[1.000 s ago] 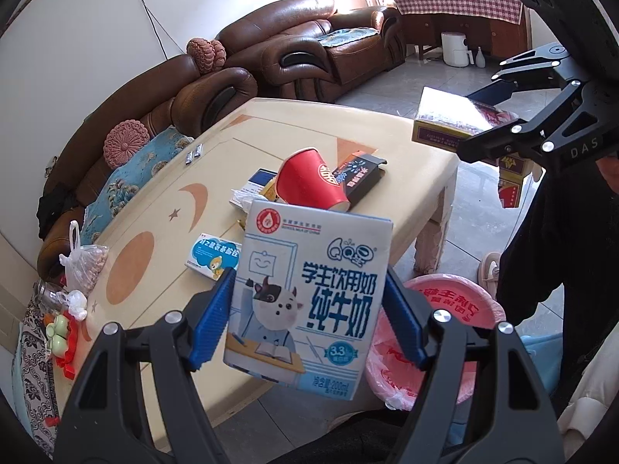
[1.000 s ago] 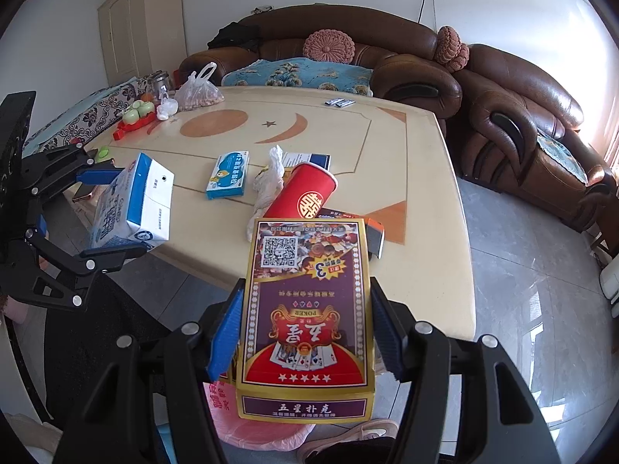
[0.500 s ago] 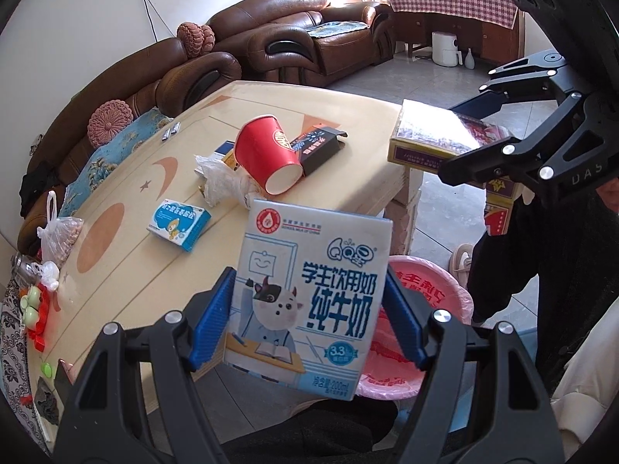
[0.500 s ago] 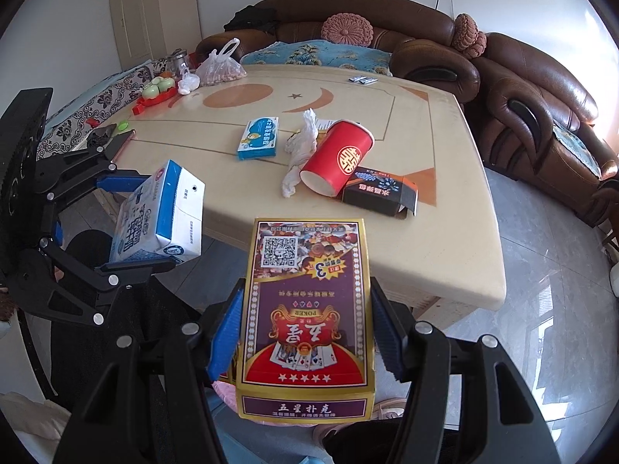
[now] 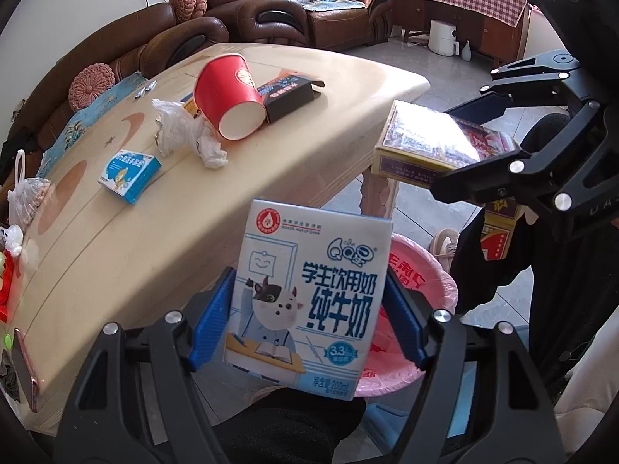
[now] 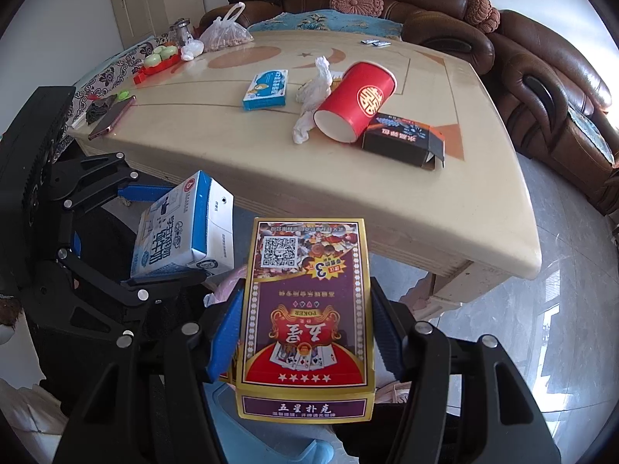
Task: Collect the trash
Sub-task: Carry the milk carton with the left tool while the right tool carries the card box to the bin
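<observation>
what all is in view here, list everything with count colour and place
milk carton: 1, white and blue, clamped in left gripper
poker card box: 1, purple and gold, clamped in right gripper
paper cup: 1, red, lying on its side on table
black box: 1, black, on table touching cup
crumpled plastic: 1, white, beside cup
small box: 1, blue, mid table
phone: 1, pink, table edge
table: 1, cream
trash bin: 1, pink liner, on floor beside the table
sofas: brown, behind table
left gripper: black, blue pads
right gripper: black, blue pads

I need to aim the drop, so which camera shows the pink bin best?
The left wrist view: the pink bin shows its lined rim beside the milk carton. The right wrist view shows only pink slivers behind the card box.
</observation>
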`<control>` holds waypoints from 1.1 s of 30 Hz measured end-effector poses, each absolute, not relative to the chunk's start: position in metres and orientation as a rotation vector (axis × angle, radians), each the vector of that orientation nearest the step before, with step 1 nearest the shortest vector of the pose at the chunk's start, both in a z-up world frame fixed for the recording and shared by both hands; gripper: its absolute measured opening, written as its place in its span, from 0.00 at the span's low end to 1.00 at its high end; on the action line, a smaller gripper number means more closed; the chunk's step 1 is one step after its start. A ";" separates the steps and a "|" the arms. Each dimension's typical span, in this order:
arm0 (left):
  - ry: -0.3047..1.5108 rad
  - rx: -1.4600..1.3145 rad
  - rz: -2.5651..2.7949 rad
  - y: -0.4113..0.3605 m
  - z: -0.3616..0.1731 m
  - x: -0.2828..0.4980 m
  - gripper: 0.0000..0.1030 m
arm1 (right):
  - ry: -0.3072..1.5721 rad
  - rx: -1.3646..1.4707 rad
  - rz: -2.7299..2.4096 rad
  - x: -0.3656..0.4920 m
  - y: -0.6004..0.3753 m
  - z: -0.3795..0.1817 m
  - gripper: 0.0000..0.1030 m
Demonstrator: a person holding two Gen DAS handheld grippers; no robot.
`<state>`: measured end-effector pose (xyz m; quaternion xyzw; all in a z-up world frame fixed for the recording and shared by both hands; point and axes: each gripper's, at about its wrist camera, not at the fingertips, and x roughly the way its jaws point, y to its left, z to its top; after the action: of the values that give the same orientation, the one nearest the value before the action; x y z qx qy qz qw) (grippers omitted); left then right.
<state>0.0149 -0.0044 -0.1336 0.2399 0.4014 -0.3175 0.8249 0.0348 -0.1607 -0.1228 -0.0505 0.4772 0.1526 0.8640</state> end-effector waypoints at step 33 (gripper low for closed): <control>1.274 0.439 -0.766 -0.041 -0.286 0.085 0.70 | 1.341 -0.108 0.379 0.086 -0.165 -0.292 0.57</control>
<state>0.0850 -0.0410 -0.2861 0.1983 0.5752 -0.3456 0.7144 0.0857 -0.1651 -0.2921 -0.0498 0.6172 0.1743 0.7656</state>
